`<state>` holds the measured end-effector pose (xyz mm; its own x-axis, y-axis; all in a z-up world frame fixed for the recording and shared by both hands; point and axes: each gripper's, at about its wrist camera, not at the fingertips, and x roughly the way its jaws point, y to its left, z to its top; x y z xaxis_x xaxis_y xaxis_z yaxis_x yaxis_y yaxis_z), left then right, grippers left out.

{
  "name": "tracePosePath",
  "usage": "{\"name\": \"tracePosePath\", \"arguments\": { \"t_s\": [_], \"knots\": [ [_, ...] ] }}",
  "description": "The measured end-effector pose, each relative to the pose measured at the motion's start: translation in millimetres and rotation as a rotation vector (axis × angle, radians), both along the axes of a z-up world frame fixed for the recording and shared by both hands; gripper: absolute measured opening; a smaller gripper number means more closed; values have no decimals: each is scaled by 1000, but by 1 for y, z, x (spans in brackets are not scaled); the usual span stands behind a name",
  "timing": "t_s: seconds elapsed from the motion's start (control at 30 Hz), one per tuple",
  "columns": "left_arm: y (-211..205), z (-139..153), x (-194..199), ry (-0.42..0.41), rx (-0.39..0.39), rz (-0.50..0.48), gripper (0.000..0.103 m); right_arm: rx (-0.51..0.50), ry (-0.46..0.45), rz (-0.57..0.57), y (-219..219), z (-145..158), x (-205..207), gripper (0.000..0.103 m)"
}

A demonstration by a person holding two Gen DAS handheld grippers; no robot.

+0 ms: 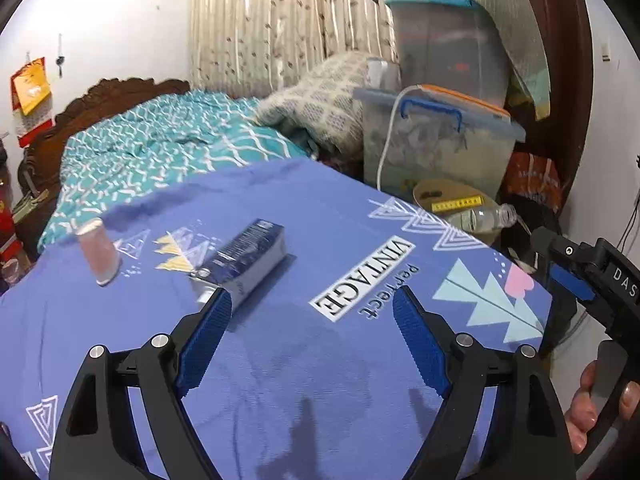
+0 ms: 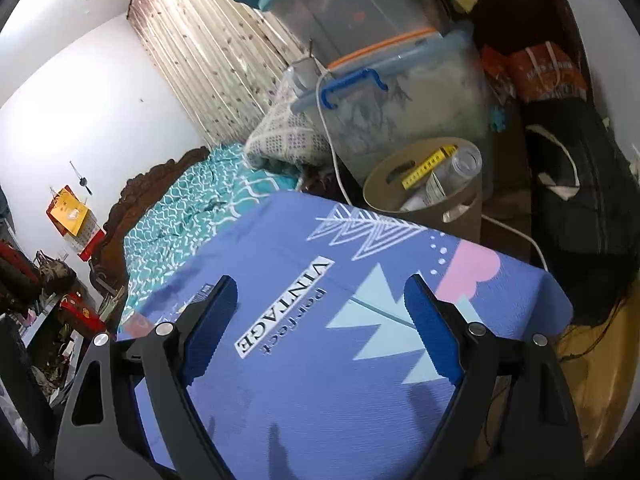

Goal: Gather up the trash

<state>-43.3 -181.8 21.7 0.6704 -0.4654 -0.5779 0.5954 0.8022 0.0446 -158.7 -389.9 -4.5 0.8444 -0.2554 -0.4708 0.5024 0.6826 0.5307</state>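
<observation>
Blue printed cloth (image 1: 280, 360), bed (image 1: 160, 148) behind

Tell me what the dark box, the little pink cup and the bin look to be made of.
Dark box: probably printed cardboard, slightly glossy, with crisp folded edges and small print.
Pink cup: likely thin translucent plastic, since light passes through its wall; blur leaves this uncertain.
Bin: seemingly matte tan plastic or stiff board, with smooth walls and a cut-out handle slot.

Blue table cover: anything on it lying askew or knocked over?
Yes. A dark box lies flat and diagonal on the table cover, and a pinkish cup stands left of it, leaning and blurred. Nothing looks spilled.
</observation>
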Motion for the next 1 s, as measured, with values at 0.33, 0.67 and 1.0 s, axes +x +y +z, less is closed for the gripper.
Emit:
{"name": "tracePosePath", "arguments": {
  "t_s": [0.33, 0.67, 1.0],
  "knots": [
    [21, 25, -16, -96, -52, 8, 79, -24, -21, 19, 14, 7, 0, 86],
    [30, 29, -18, -106, -68, -6, 79, -3, -43, 48, 19, 13, 2, 86],
    [41, 26, -9, -63, -86, -3, 79, 1, -42, 51, 22, 12, 6, 86]
  ]
}}
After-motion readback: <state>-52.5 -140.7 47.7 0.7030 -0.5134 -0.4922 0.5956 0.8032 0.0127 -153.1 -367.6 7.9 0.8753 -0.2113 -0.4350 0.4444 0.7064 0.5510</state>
